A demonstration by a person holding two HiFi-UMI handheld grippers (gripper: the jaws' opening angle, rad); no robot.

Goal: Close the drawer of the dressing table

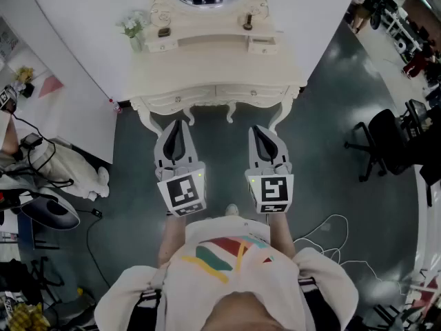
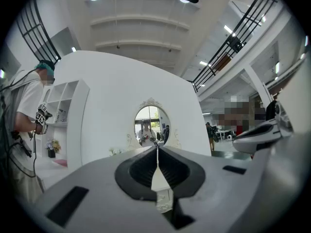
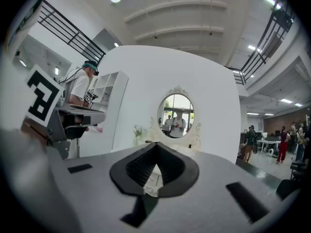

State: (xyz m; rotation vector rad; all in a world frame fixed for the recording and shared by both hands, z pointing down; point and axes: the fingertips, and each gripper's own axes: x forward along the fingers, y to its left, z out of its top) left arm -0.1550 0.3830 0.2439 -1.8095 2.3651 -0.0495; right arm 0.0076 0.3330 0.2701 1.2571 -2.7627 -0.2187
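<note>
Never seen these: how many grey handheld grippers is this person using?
2. The left grey gripper and the right grey gripper sit side by side before the cream dressing table.

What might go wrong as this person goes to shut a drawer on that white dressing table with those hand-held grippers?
The vase of flowers stands near the left end of the dressing table; a reach by the left hand-held gripper might tip it. A white cable loops on the floor at the person's right, so a step forward might snag it.
</note>
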